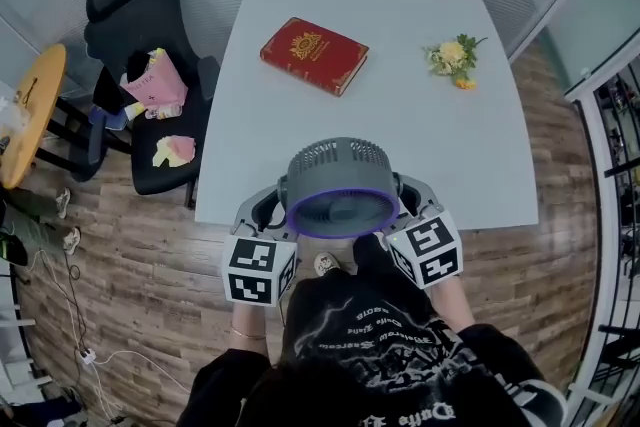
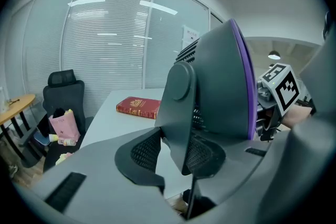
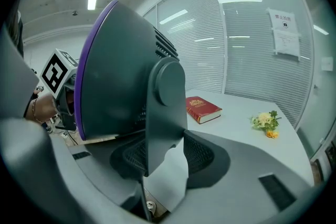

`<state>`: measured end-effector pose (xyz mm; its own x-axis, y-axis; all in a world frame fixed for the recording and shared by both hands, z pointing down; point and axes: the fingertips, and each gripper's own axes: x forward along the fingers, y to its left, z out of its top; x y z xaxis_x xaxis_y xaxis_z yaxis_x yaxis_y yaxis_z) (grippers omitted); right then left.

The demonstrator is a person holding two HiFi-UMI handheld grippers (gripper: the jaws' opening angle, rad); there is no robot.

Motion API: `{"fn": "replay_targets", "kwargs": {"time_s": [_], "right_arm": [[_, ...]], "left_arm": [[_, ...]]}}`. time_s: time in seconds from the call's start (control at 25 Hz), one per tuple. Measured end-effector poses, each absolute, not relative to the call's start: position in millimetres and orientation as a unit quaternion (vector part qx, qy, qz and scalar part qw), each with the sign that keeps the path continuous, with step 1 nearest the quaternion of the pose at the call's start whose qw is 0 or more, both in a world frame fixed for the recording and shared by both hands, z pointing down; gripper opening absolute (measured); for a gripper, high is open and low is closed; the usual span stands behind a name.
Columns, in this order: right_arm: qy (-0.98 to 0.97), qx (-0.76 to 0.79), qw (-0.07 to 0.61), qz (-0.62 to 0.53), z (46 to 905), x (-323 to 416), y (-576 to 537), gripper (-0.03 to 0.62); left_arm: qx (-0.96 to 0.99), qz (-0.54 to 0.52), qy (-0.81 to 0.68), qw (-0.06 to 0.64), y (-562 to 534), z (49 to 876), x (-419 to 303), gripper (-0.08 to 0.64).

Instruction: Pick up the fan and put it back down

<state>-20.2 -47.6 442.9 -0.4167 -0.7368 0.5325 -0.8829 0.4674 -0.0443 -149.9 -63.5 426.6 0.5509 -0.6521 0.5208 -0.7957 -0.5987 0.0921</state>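
I have the fan (image 1: 338,185) between my two tools at the 6 o'clock edge of the desk (image 1: 400,115), with its purple-rimmed face turned back toward me. My left tool (image 1: 276,203) is clamped on the grey side arm at the fan's 9 o'clock; its pads (image 2: 137,152) press that arm from both sides. My right tool (image 1: 408,201) grips the matching arm at 3 o'clock in the same way, pads (image 3: 202,153) tight against it. I cannot tell whether the fan touches the desk. Across the desk, a red book (image 1: 314,54) lies at about 11 o'clock from the fan, and a small bunch of flowers (image 1: 453,56) lies at about 1 o'clock, well apart from the book. Off the desk at 10 o'clock stands a black chair (image 1: 128,20) with a pink bag (image 1: 157,85) on its seat.
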Motion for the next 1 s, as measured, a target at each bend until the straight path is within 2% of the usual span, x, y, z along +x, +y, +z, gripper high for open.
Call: {"fn": "replay_targets", "kwargs": {"time_s": [1.0], "right_arm": [[-0.794, 0.536, 0.214, 0.192, 445, 96, -100, 0.164]], "left_arm": [[0.884, 0.248, -0.362, 0.159, -130, 425, -31, 0.115]]}}
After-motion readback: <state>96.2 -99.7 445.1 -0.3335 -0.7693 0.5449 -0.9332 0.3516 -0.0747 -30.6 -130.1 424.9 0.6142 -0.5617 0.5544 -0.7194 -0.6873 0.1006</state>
